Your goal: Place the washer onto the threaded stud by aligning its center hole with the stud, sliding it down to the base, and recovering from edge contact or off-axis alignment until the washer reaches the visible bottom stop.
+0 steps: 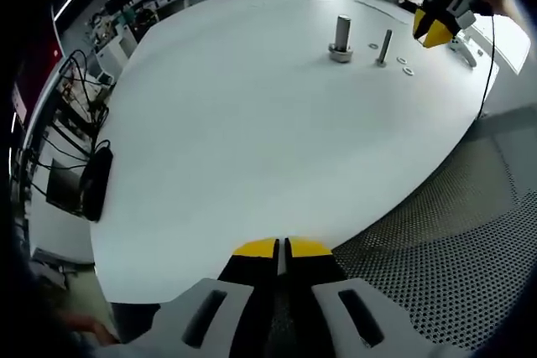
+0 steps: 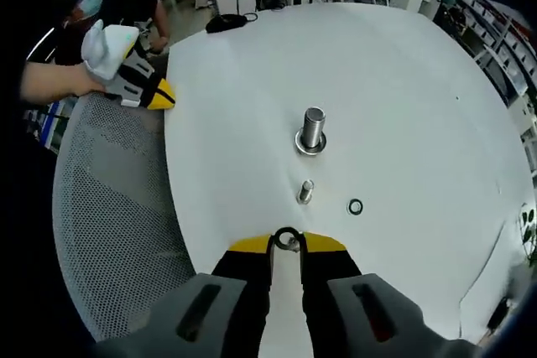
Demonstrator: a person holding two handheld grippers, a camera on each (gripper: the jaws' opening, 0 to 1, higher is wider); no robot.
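Note:
In the right gripper view my right gripper (image 2: 287, 242) is shut on a small dark washer (image 2: 287, 238), held on edge between the yellow tips just above the white table (image 2: 403, 81). A short threaded stud (image 2: 305, 191) stands a little ahead of it. Farther on is a thicker stud (image 2: 312, 129) with a ring at its base. One loose washer (image 2: 356, 206) lies to the right. In the left gripper view my left gripper (image 1: 281, 247) is shut and empty at the table's near edge, far from the studs (image 1: 340, 39) (image 1: 384, 46). The right gripper (image 1: 435, 24) hovers beyond them.
Loose washers (image 1: 405, 65) lie by the thin stud. A grey perforated surface (image 1: 453, 241) borders the table. Black cables and a pouch (image 1: 94, 182) hang at its left edge. A hand holds the left gripper (image 2: 143, 90) over the mesh (image 2: 109, 207).

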